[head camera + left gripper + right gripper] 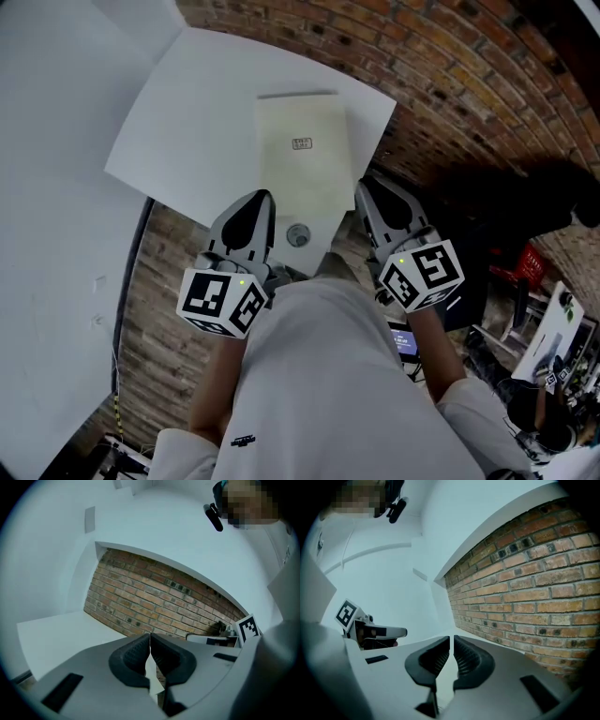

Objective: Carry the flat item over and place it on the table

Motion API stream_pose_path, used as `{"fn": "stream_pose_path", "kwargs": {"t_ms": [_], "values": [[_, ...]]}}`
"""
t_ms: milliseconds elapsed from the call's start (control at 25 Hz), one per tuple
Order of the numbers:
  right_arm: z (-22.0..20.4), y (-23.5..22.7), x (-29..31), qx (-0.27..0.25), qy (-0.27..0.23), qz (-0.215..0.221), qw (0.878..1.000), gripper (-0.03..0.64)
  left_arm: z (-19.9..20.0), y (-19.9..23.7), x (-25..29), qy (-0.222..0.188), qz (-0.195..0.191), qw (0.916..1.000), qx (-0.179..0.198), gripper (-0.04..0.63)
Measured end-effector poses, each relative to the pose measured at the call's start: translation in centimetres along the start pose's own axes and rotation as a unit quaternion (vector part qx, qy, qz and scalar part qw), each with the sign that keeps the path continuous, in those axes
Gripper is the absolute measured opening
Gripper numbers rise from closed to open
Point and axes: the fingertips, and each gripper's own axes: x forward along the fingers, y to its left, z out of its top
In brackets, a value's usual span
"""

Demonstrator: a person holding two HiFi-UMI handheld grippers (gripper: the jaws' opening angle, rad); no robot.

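Note:
A flat cream envelope-like item [305,159], with a small label and a round clasp near its close end, hangs level over the near corner of the white table [187,122]. My left gripper [260,199] is shut on the item's near left edge. My right gripper [368,190] is shut on its near right edge. In the left gripper view the left gripper [150,641] has its ribbed pads pinched on a thin pale sheet edge [151,672]. In the right gripper view the right gripper [451,644] shows its pads together over a pale strip.
A brick floor [450,112] lies beyond and right of the table. A white wall panel [47,281] runs along the left. A red crate [531,262] and cluttered gear stand at the lower right. The person's white clothing [319,394] fills the foreground.

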Motion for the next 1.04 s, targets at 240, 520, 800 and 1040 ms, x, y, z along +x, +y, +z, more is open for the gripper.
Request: {"fn": "stream_pose_path", "kwargs": {"t_ms": [240, 520, 800, 1040], "values": [[-0.65, 0.37, -0.53, -0.005, 0.01, 0.0, 1.0, 0.051, -0.06, -0.28, -0.6, 0.004, 0.004, 1.0, 0.008, 0.025], [-0.74, 0.37, -0.45, 0.007, 0.009, 0.006, 1.0, 0.051, -0.58, -0.51, -0.34, 0.01, 0.008, 0.9999, 0.004, 0.024], [-0.34, 0.3, -0.08, 0.002, 0.009, 0.009, 1.0, 0.05, -0.11, -0.31, -0.12, 0.006, 0.007, 0.9999, 0.006, 0.024], [-0.49, 0.52, -0.4, 0.008, 0.01, 0.008, 1.0, 0.05, -0.19, -0.4, -0.19, 0.008, 0.008, 0.9999, 0.006, 0.023]]}}
